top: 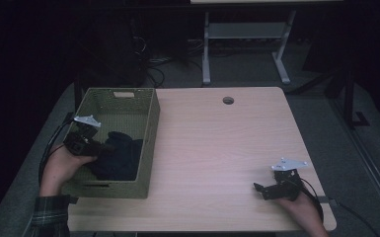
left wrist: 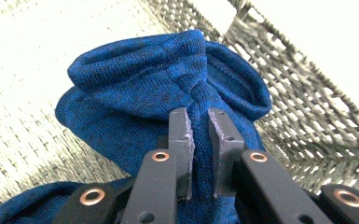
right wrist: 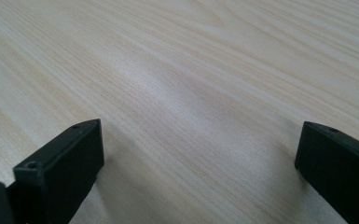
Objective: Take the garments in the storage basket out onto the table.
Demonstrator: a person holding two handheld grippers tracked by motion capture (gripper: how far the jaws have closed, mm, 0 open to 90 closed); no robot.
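Now the left gripper (left wrist: pixel 199 135) pinches blue knitted cloth (left wrist: pixel 158 88) inside the olive woven basket (top: pixel 150 123); right gripper (top: pixel 260 187) gapes wide, empty

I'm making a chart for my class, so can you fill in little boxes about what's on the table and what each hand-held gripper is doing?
table: light wood, round hole near the far edge
basket: green woven, at the table's left side
cloth: blue knit, lying inside the basket
left hand-held gripper: in the basket, jaws closed on a fold of the cloth
right hand-held gripper: low over the table's near right corner, jaws wide apart, holding nothing
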